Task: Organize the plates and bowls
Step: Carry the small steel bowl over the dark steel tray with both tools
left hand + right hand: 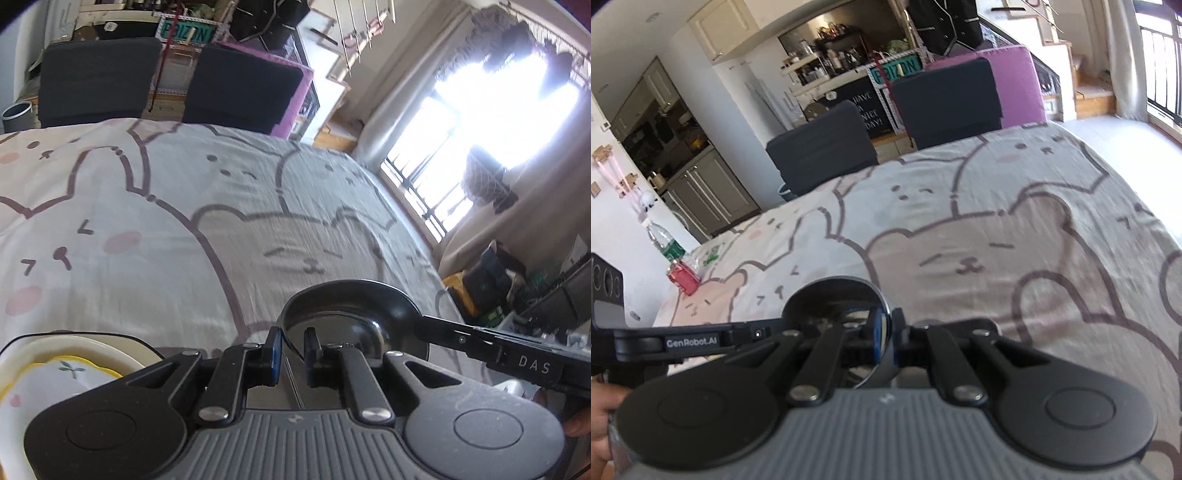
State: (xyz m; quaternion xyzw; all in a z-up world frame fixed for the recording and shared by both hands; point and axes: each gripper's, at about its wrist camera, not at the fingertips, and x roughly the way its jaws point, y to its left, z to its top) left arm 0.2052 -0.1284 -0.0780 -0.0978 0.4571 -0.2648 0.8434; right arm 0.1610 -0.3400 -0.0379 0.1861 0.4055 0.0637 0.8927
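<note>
Both hand-held grippers are pinching opposite sides of one shiny metal bowl, carrying it above the table with its cartoon-bear cloth. The left hand-held gripper is clenching the near rim between its blue pads, and the right hand-held gripper is gripping the rim from the other side, its arm reaching into the left view. So the step in hand looks like a two-handed transfer of the bowl. A cream plate holding a yellow-edged dish is sitting at the near left. Next, I'd guess, both need to lower together, keeping the bowl level, then let go once it is seated.
</note>
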